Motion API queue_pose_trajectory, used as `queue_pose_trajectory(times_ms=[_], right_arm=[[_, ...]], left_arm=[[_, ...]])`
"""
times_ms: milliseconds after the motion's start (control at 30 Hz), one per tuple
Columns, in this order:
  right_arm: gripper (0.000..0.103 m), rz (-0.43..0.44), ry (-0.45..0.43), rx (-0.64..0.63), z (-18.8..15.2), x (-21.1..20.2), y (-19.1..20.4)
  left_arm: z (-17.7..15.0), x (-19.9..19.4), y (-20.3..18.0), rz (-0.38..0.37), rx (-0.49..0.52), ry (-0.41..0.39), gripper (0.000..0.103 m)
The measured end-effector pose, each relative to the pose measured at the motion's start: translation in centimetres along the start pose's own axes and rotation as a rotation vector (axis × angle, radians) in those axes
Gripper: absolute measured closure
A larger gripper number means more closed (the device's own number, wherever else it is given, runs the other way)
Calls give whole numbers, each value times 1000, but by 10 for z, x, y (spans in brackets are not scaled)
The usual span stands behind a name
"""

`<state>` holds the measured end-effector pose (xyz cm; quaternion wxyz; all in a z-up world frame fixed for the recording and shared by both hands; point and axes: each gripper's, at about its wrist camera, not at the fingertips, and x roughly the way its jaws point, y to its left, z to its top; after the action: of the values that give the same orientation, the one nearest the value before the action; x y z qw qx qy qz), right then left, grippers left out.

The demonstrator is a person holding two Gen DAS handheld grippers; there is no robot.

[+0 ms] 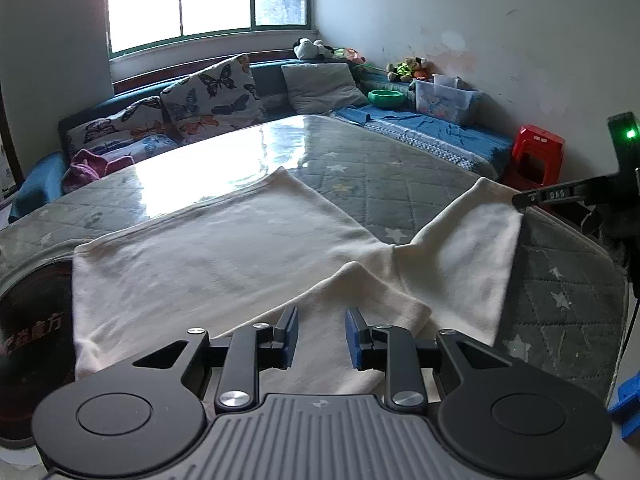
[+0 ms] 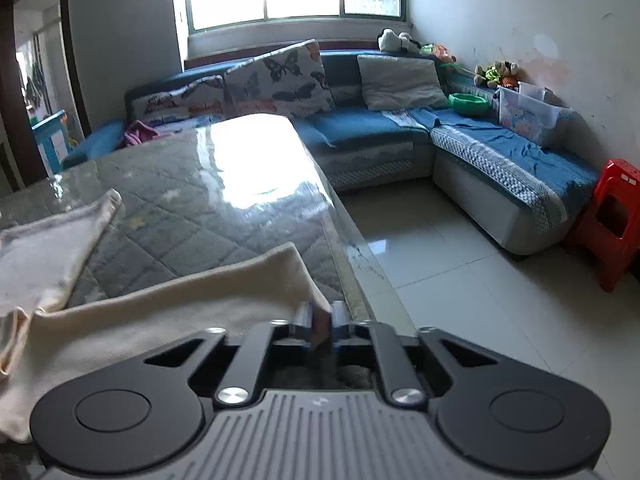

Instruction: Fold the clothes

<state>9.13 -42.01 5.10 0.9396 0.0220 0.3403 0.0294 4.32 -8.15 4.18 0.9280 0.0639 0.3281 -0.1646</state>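
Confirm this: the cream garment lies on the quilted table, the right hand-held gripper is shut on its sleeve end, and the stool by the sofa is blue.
Wrong on one point: the stool is red, as the right wrist view shows. The rest stands: the cream garment lies on the quilted table, and the right hand-held gripper is shut on its sleeve end, near the sofa.

The far half of the table (image 1: 360, 160) is left bare beyond the cream garment (image 1: 224, 248), bounded by the sofa (image 2: 500, 152).

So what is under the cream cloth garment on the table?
The cream cloth garment lies on a grey star-patterned quilted cover under a glossy clear sheet. Anything beneath its middle is covered. The right gripper pinches one corner.
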Motion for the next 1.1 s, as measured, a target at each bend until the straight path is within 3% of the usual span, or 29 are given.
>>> queue_pose_trajectory(times_ms=[300,567,633,800,1100], right_arm=[[99,116,-125,-59,27,-55,25],[99,302,-207,-186,55,-100,92],[99,350,-217,-228,60,-107,113],[99,462,-220,-331,67,-113,176],[99,631,-136,-495,49,-107,285]], left_arm=[[3,20,-14,-36,12,17,75],[-4,5,-5,-45,-16,-13,74],[-6,-6,6,-29,-37,-33,70],[-19,-32,34,26,-93,-66,68],[-58,-69,72,103,-198,-75,66]])
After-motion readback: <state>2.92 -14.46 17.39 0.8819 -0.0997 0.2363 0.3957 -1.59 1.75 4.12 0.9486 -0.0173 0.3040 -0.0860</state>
